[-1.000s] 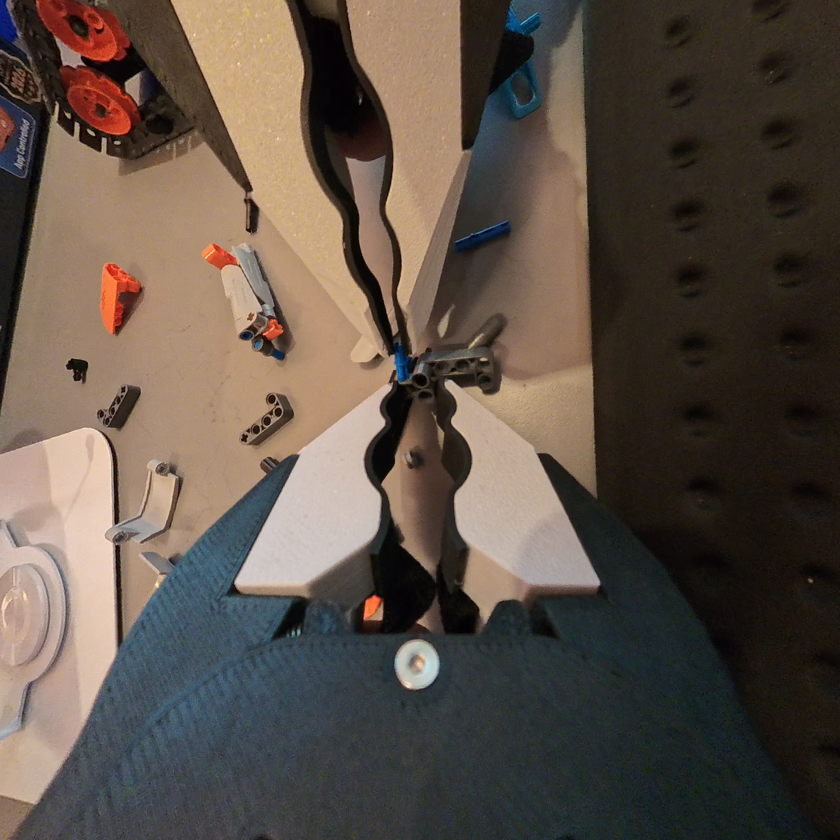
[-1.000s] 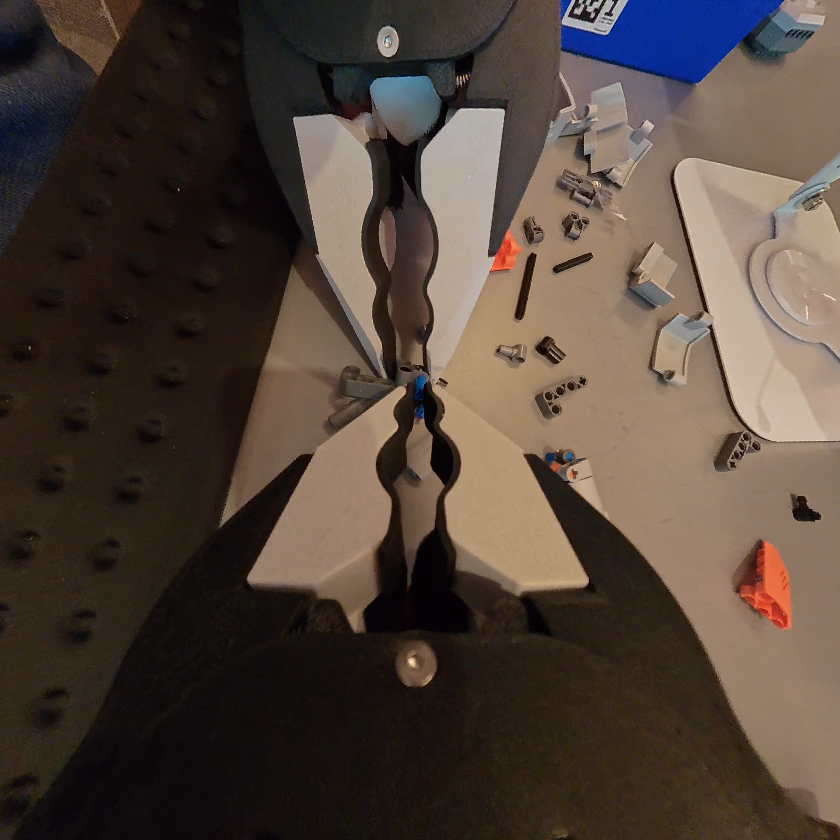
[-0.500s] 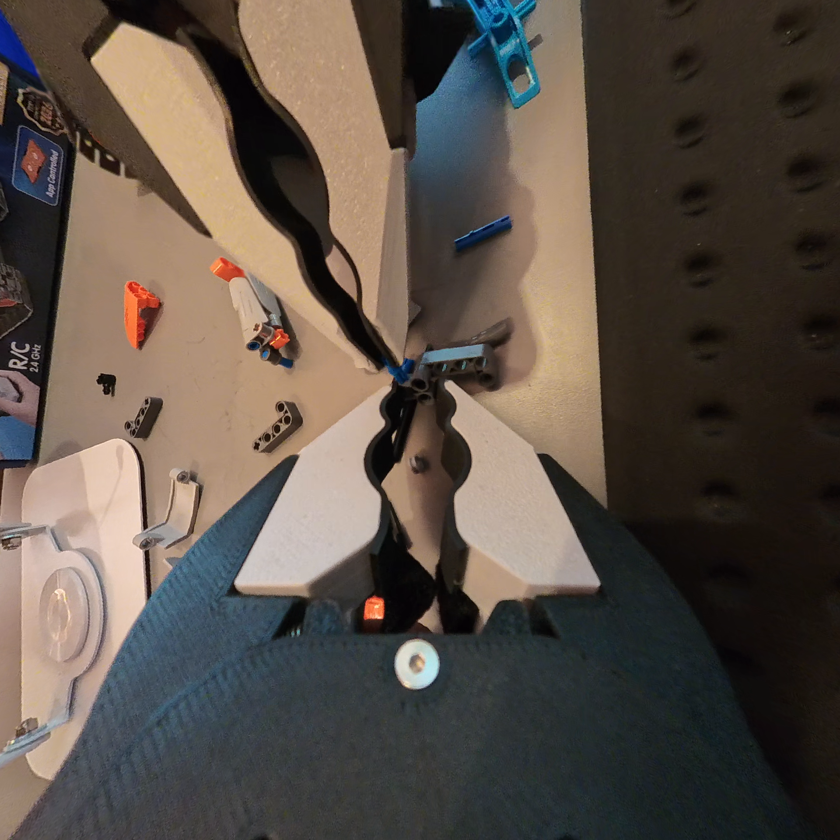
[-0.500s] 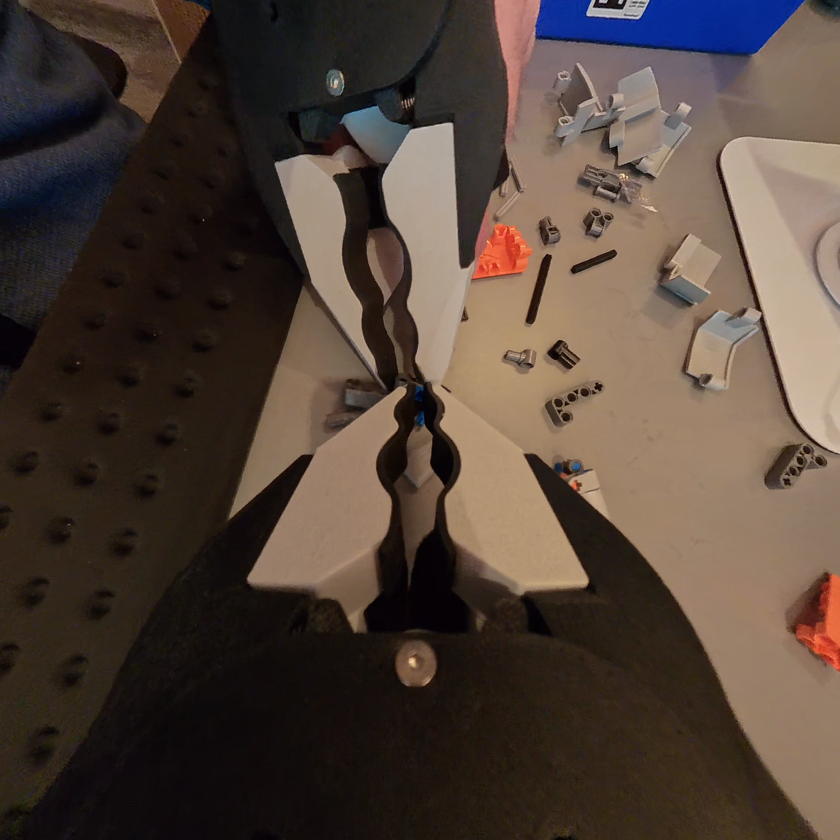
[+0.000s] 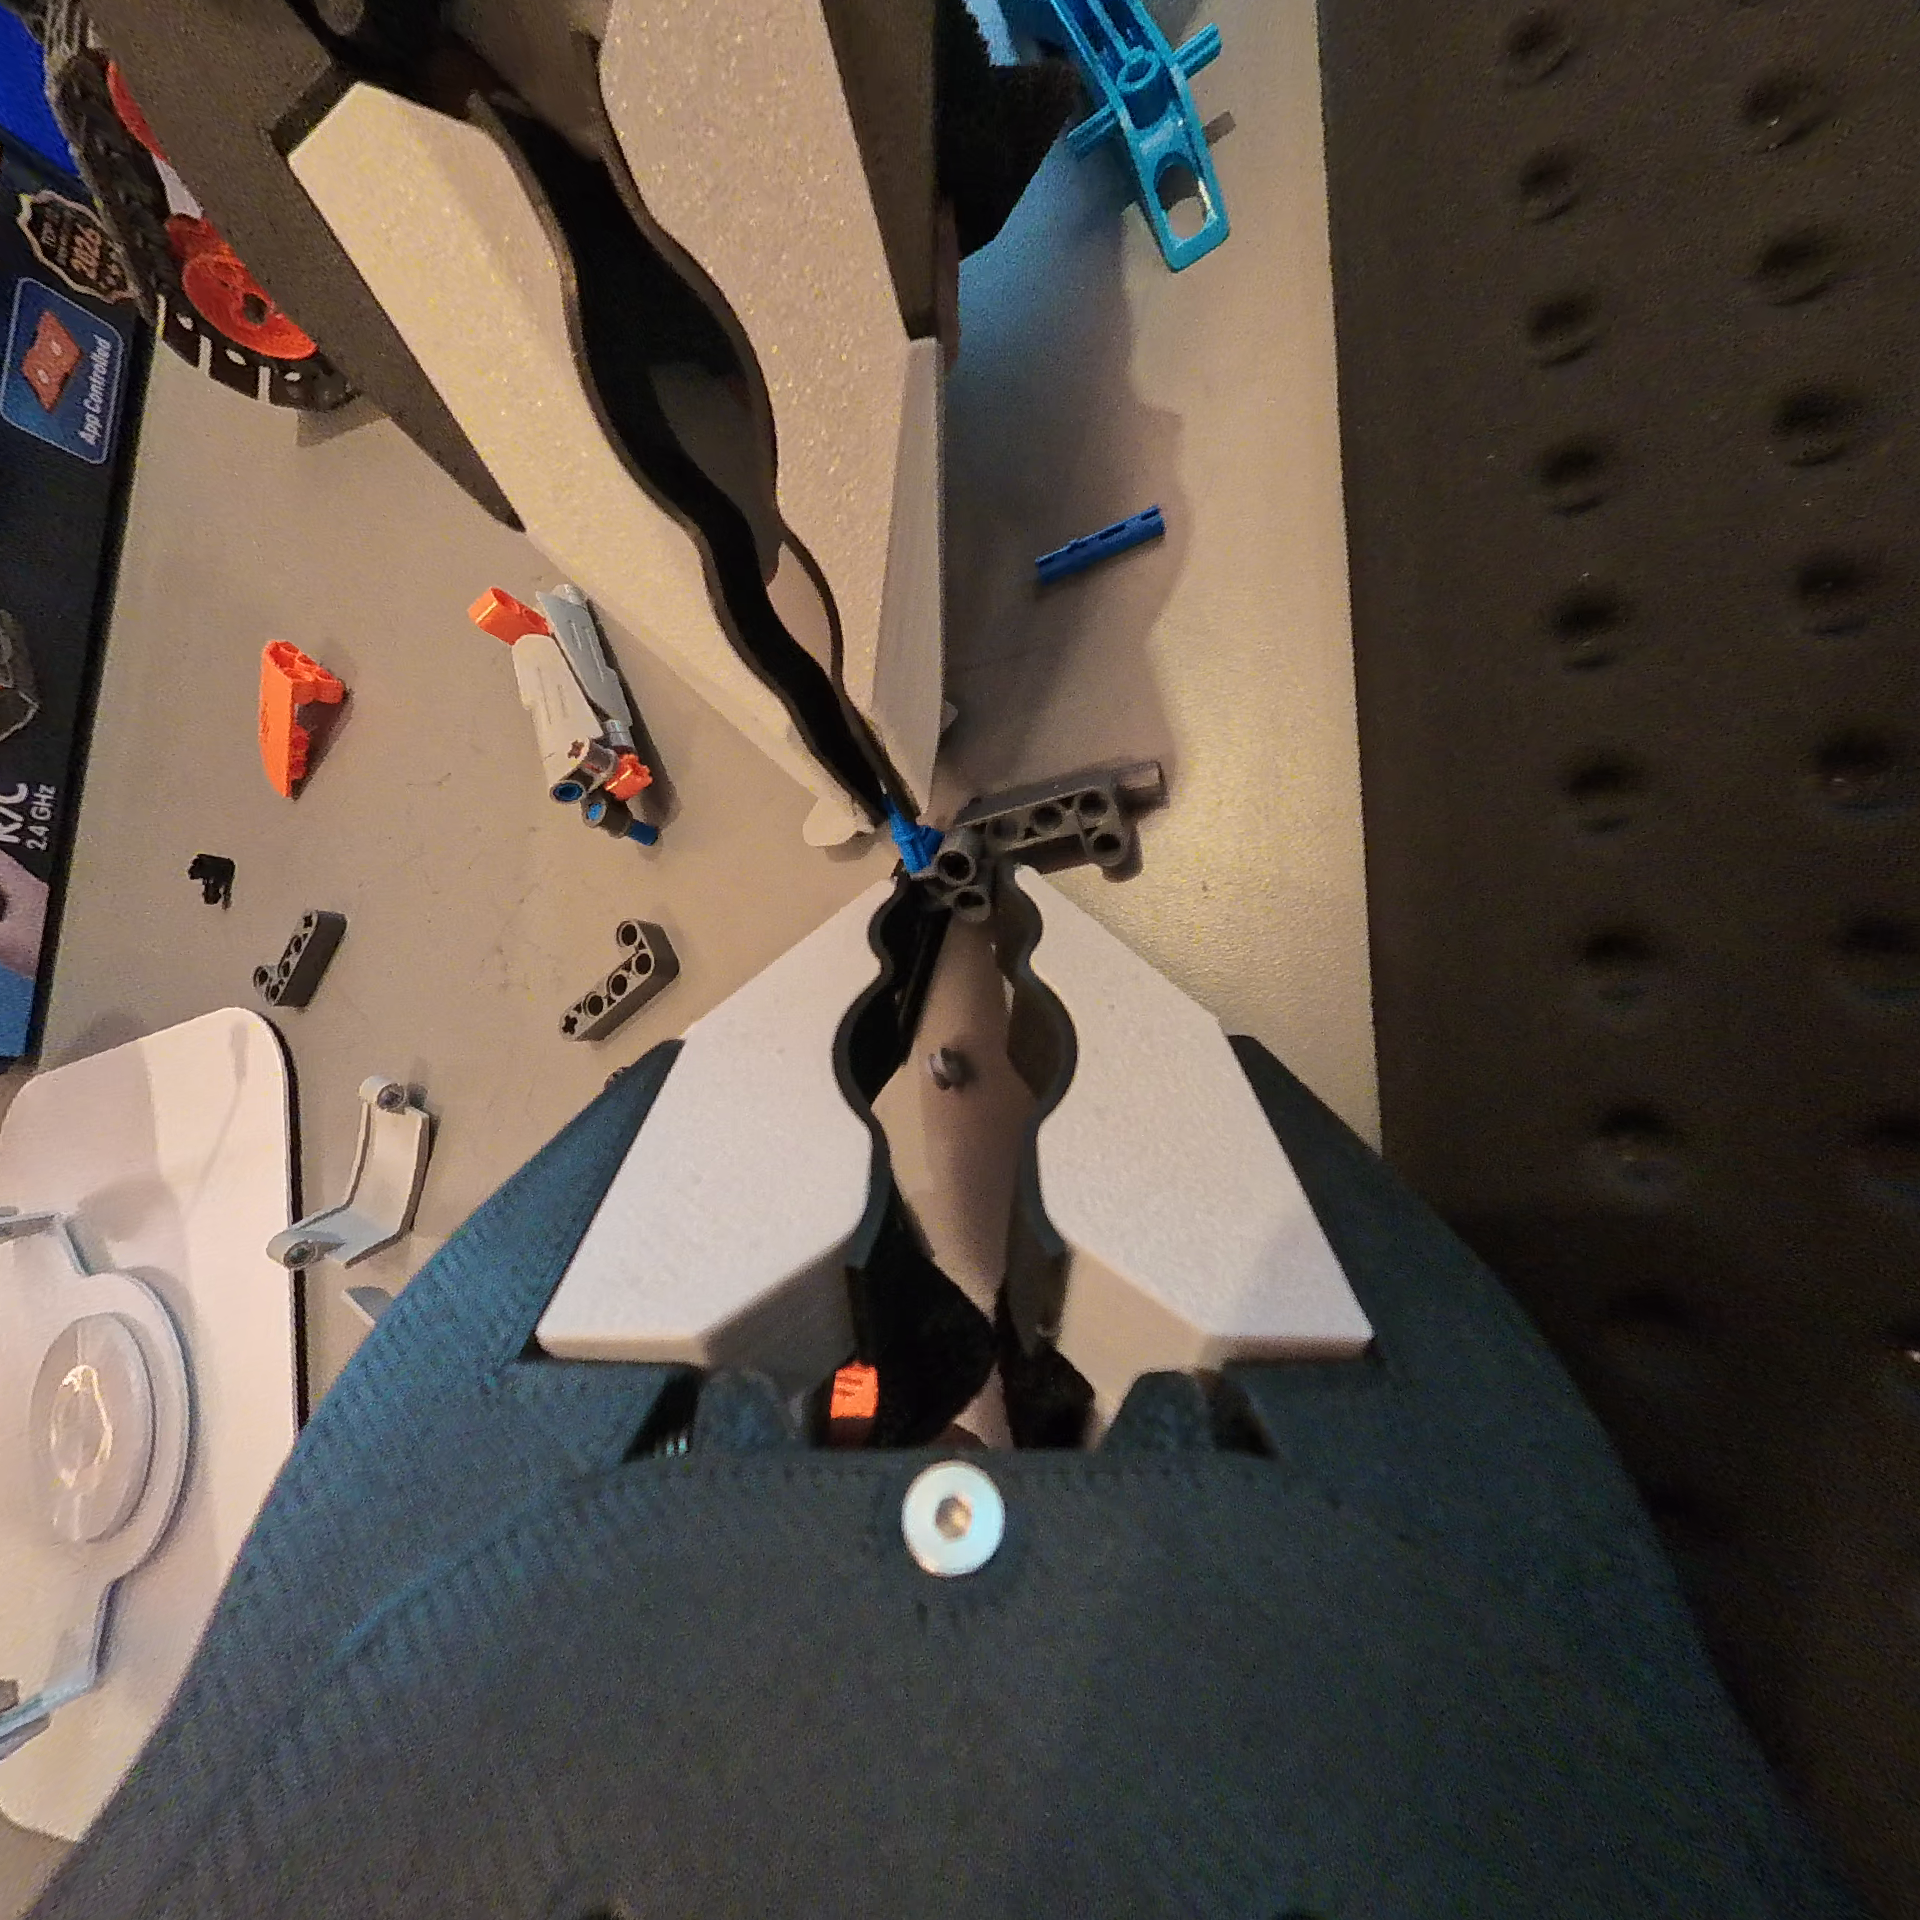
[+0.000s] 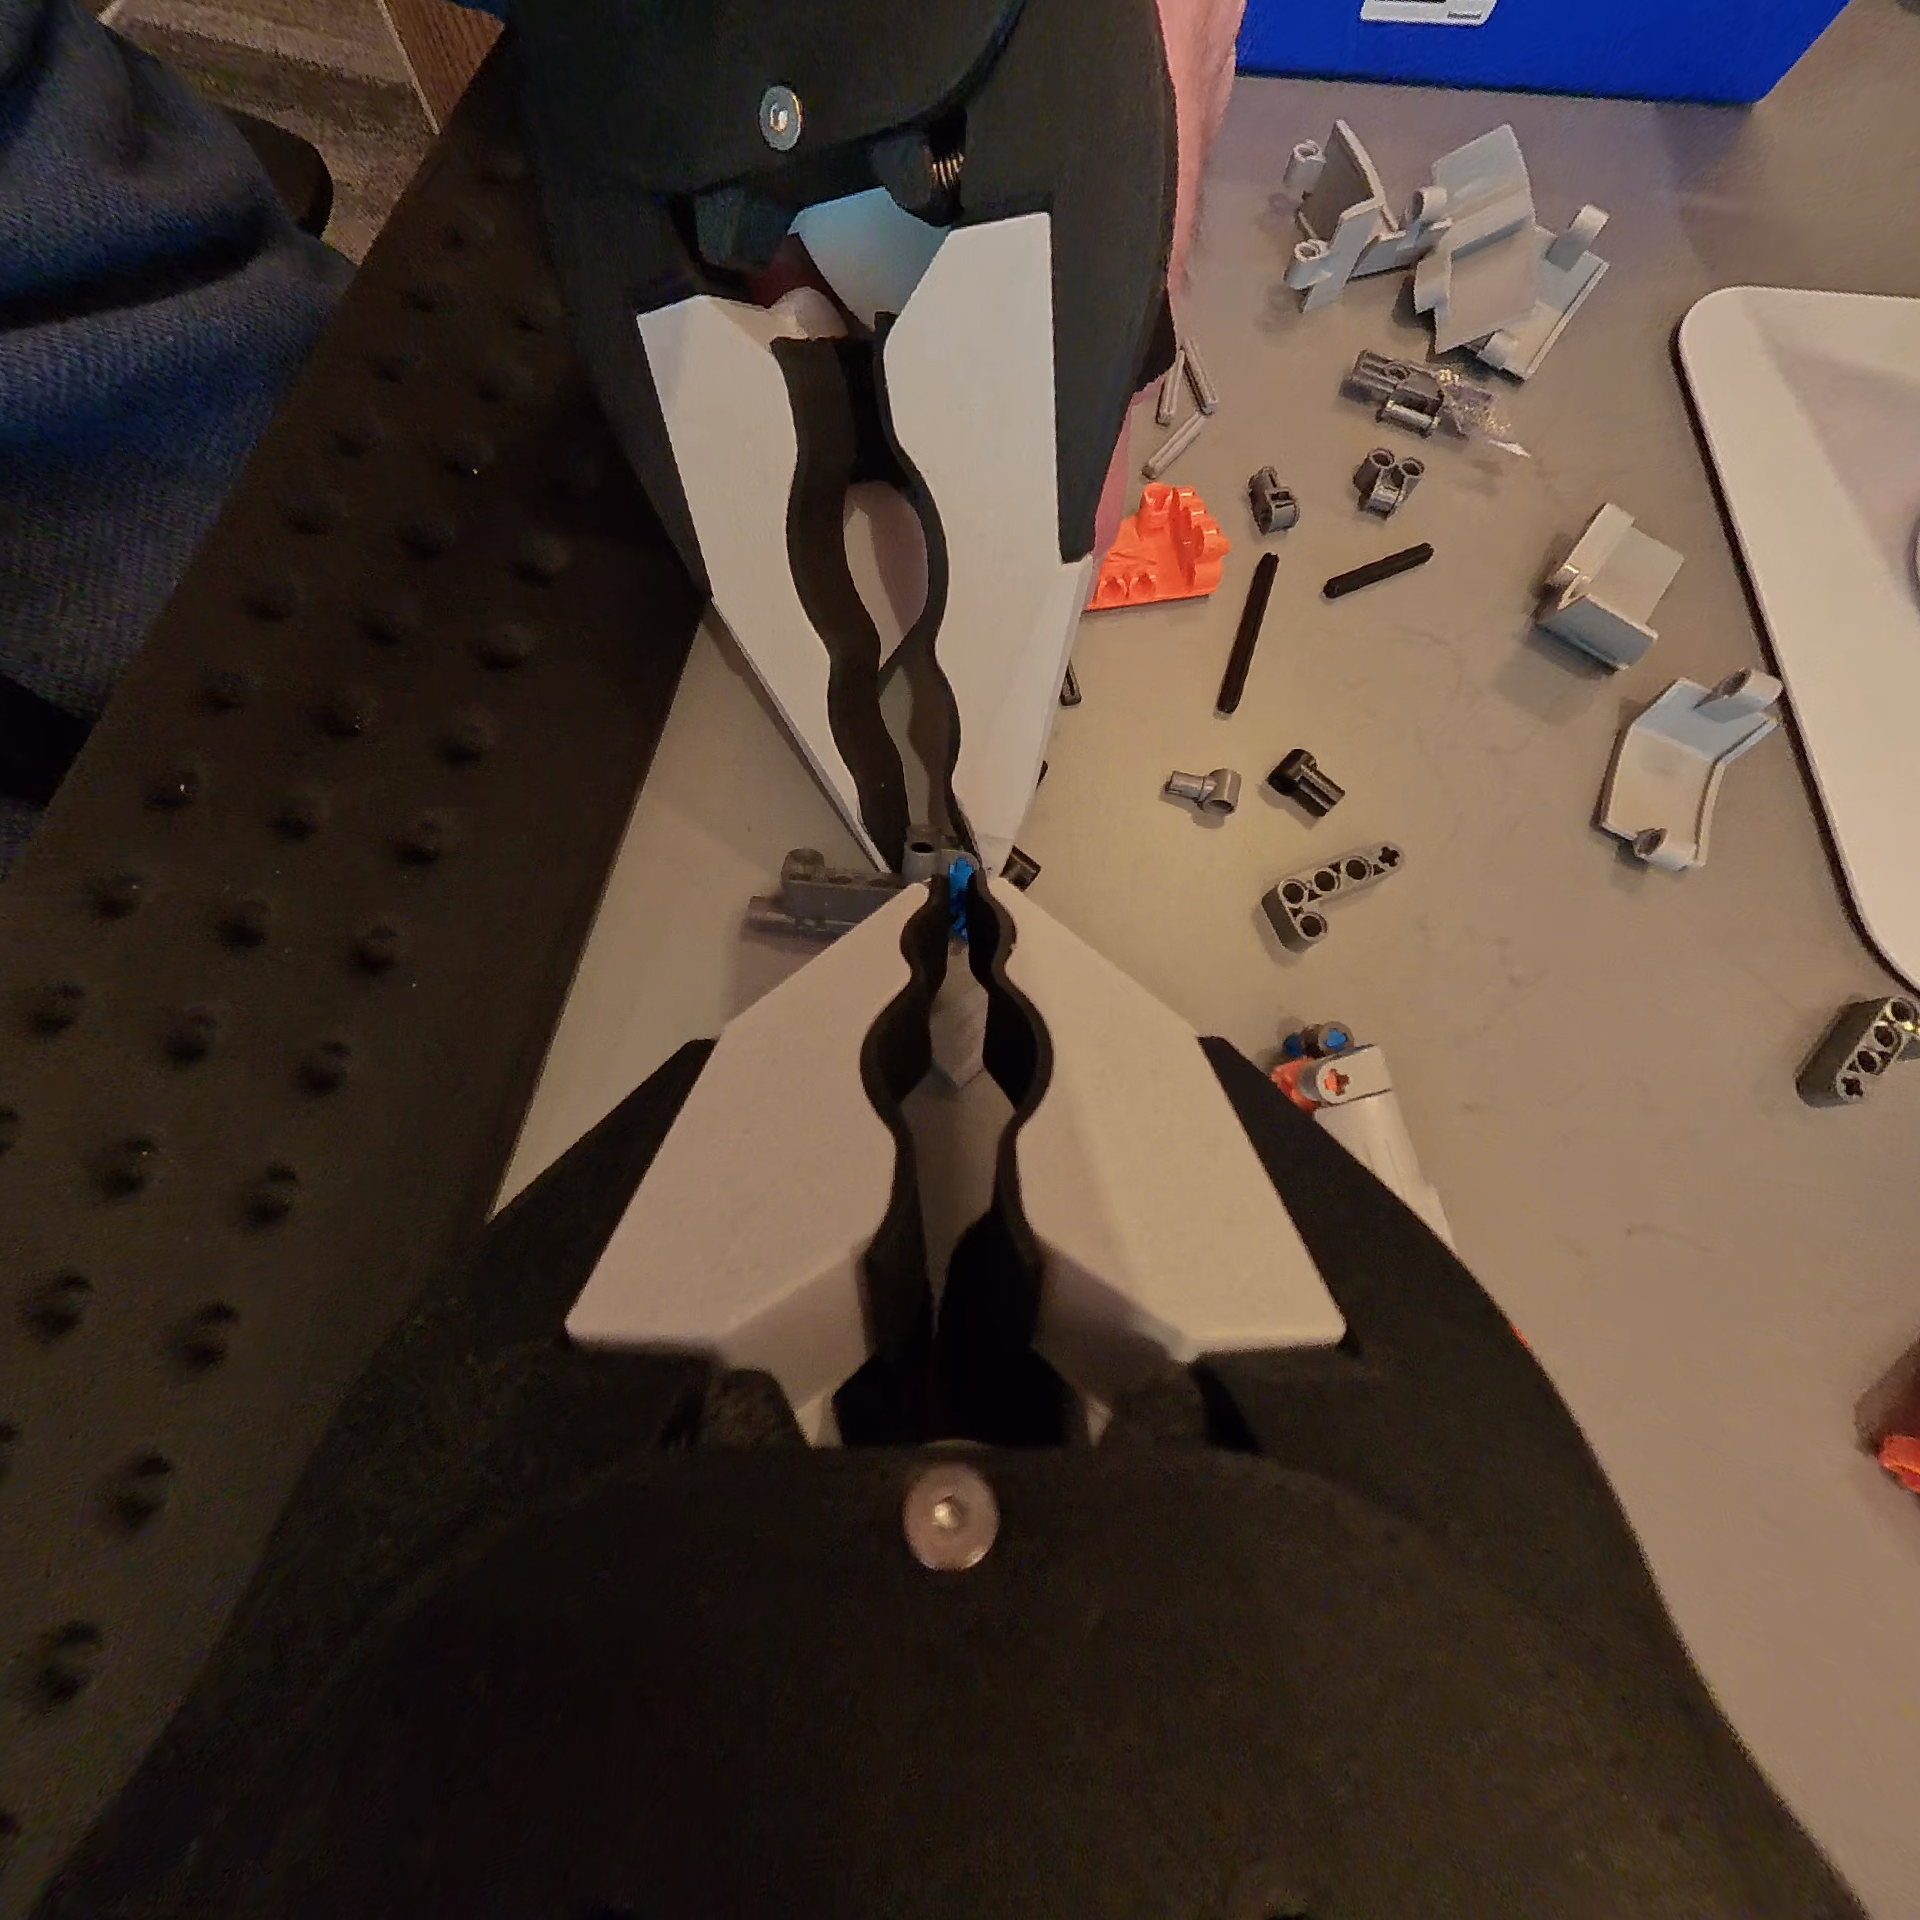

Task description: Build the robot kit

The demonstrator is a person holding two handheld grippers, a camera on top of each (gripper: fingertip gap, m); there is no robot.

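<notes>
Your left gripper (image 5: 961, 883) is clamped on a grey beam (image 5: 1049, 831), pinching its near end while the rest sticks out to the right, just over the grey table (image 5: 416, 831). Your right gripper (image 6: 956, 899) is squeezed tight on a little blue pin (image 6: 958, 883), and its tips come in from the opposite side, nose to nose with the left ones. In the left wrist view the pin (image 5: 909, 836) sits right against the end of the beam; can't tell if it's actually in a hole.

Around you on the table, in the left wrist view: an L-beam (image 5: 620, 980) and a short beam (image 5: 301, 958), both dark grey, an orange wedge (image 5: 294, 717), a white and grey assembly (image 5: 577, 707) with orange and blue bits, a blue axle (image 5: 1099, 542) and a light blue piece (image 5: 1164, 156) further off.

The right wrist view adds two black axles (image 6: 1247, 634), a pile of light grey panels (image 6: 1455, 239) and a white tray (image 6: 1808, 499) on the right. A black studded mat (image 6: 260, 831) runs along the table edge.
</notes>
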